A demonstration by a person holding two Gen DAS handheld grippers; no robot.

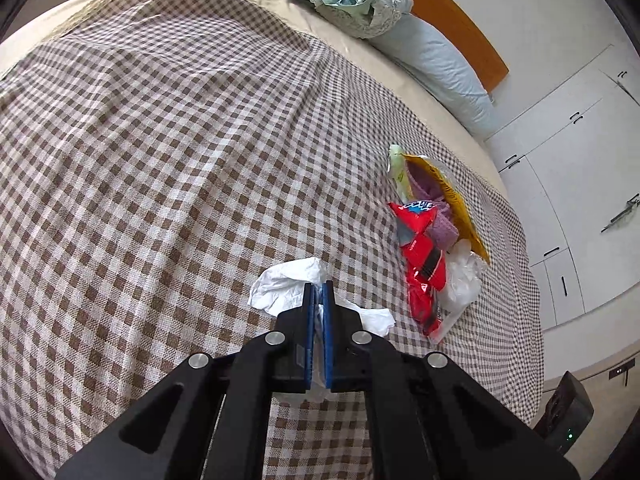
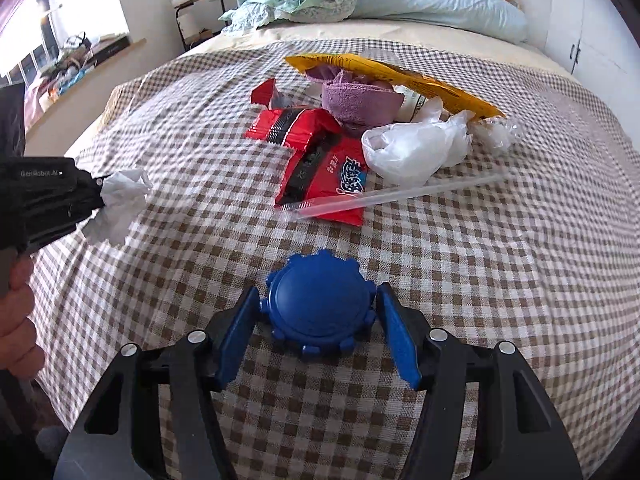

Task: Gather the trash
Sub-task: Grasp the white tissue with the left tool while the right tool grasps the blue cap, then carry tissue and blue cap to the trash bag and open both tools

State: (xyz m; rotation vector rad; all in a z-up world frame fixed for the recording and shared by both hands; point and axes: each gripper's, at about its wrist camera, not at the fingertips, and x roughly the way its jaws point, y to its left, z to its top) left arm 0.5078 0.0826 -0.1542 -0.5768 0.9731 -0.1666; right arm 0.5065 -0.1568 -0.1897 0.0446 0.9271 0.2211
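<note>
Now my left gripper [image 1: 319,292] pinches the crumpled tissue [image 1: 286,284] for carrying off; my right gripper [image 2: 318,316] gapes, straddling the blue lid [image 2: 318,306] mid-bed

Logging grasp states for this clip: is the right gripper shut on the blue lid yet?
No, open. The right gripper has its blue pads splayed on either side of the blue lid, which lies on the checked bedspread.

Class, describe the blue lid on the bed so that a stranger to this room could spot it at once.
Start at the checked bedspread and find the trash pile with the red wrapper. Nearer than that pile, alone between the open fingers of the right gripper, lies the blue lid. It is the only round, solid blue, notch-edged piece; its neighbours are crumpled wrappers and bags.
</note>
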